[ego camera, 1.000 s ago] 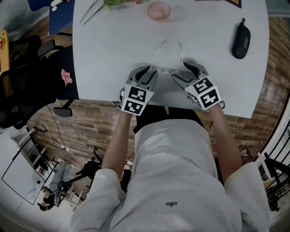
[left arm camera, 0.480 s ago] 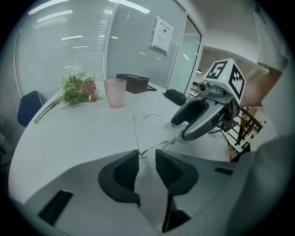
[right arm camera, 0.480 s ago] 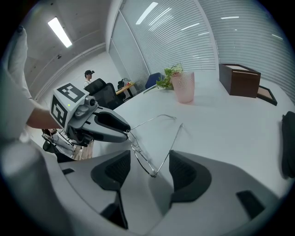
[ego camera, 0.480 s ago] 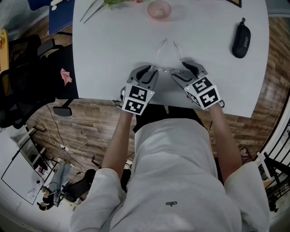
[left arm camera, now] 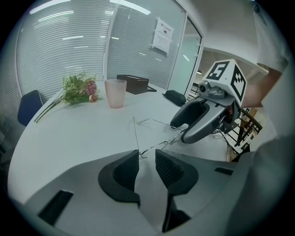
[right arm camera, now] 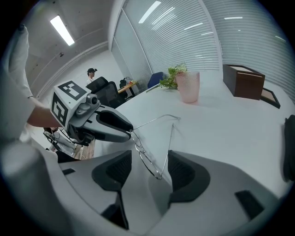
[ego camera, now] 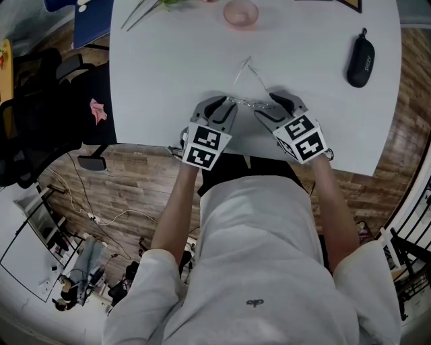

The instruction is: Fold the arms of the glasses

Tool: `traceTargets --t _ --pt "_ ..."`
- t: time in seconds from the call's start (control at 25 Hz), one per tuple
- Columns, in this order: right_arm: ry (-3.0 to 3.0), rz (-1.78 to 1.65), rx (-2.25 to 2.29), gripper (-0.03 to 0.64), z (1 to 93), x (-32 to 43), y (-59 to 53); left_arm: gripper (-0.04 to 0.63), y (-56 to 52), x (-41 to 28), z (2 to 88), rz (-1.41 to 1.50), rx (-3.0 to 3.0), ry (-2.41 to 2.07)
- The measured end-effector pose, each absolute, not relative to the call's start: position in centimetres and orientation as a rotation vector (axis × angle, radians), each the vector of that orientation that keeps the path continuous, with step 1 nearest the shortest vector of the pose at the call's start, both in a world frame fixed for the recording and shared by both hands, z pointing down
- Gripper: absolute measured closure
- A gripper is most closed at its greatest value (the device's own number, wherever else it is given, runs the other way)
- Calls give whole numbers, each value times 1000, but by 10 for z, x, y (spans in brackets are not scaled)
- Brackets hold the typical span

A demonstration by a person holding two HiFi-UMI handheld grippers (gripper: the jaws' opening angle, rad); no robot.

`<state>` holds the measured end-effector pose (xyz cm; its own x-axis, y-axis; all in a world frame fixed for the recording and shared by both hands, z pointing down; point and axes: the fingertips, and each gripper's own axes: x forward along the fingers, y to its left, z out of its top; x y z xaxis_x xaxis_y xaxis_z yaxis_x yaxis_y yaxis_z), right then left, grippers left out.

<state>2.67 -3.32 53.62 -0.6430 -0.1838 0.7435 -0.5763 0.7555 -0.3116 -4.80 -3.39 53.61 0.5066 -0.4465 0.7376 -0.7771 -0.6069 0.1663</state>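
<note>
Thin wire glasses lie on the white table, front toward me, arms pointing away. My left gripper is shut on their left end; the rim sits pinched between its jaw tips. My right gripper is at the right end, its jaws closing with the hinge and right arm between them, the pads not clamped on it. That arm slants inward and meets the left arm's tip. Each gripper shows in the other's view: right, left.
A pink cup and flowers stand at the table's far side, with a brown box. A black glasses case lies to the right. The table's near edge is just under the grippers. A black office chair stands left.
The glasses' right arm has swung inward from parallel until its tip meets the left arm. The right gripper's jaws have narrowed a little. Both hands stayed put.
</note>
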Motion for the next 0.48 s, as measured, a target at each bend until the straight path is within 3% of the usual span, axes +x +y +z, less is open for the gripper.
traceTargets --t 0.48 --pt "-2223 681 552 388 536 23 -30 474 -33 -47 534 904 2274 -998"
